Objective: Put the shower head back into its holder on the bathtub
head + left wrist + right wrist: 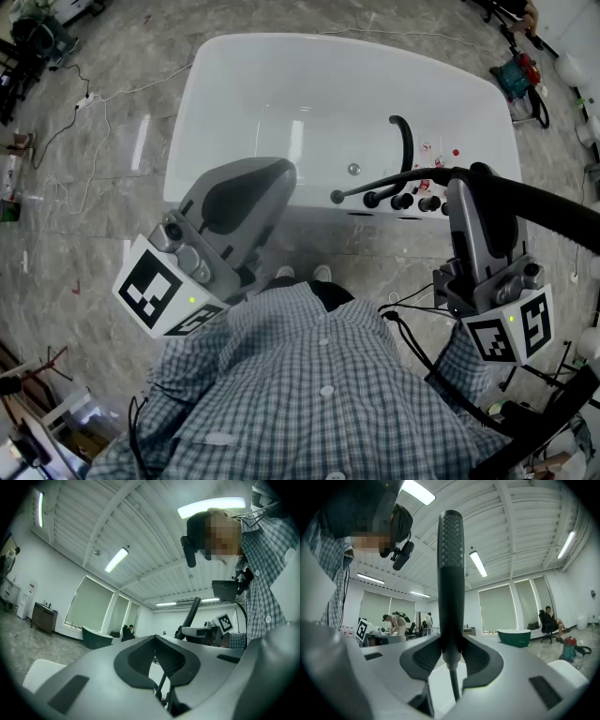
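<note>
Pinching the rigid, likely slippery shower head (452, 573) low on its handle, over the bathtub (217, 58), suits the right gripper (451, 657) fingers; the left gripper (157, 663) fingers sit pressed together.

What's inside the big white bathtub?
A small round drain sits on the floor of the bathtub. The left gripper covers the near left part, so that bit can't be seen.

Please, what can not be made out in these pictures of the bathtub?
- Holder: head view, the right claw and shower head cover some black fittings; which is the holder is unclear.
- Red specks on the bathtub rim: head view, too small to name.
- Hose: right gripper view, lower end hidden behind the claw's body.
</note>
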Action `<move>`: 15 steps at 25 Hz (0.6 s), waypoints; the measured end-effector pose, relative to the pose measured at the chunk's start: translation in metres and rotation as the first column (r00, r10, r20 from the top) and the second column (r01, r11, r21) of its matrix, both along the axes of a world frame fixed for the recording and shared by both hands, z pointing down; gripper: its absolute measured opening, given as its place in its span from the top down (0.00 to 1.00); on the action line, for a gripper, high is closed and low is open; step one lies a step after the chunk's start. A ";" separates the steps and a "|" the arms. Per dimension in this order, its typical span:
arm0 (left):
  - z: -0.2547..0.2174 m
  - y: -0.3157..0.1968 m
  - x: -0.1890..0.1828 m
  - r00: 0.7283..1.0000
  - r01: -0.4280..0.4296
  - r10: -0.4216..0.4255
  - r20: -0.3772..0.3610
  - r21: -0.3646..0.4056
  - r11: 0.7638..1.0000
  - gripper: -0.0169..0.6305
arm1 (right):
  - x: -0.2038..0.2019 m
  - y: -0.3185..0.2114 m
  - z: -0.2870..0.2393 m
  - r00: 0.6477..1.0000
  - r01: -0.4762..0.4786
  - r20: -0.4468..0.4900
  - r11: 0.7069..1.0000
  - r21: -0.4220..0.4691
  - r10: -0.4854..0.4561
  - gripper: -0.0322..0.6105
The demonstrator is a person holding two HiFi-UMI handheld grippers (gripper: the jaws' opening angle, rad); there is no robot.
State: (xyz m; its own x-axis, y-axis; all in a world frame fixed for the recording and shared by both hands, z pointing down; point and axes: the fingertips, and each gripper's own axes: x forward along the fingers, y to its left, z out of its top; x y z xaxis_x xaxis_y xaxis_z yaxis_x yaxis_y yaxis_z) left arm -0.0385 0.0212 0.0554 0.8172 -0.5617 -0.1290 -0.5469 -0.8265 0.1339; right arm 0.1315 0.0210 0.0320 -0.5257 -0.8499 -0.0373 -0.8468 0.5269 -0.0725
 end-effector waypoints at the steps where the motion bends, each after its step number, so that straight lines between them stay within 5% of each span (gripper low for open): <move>1: 0.001 -0.001 0.000 1.000 0.000 0.000 0.002 -0.001 1.000 0.96 | 0.000 -0.001 0.000 1.000 -0.002 0.002 1.000 0.000 0.002 0.74; 15: 0.005 -0.001 0.006 1.000 -0.005 0.005 0.010 -0.005 1.000 0.96 | -0.002 -0.001 0.006 0.999 0.011 -0.034 1.000 -0.015 -0.012 0.74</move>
State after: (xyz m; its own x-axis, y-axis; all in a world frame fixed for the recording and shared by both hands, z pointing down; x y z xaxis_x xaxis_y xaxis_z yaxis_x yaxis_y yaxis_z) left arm -0.0322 0.0201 0.0599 0.8212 -0.5584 -0.1175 -0.5443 -0.8283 0.1327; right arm 0.1290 0.0196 0.0383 -0.5360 -0.8442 -0.0064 -0.8429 0.5356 -0.0518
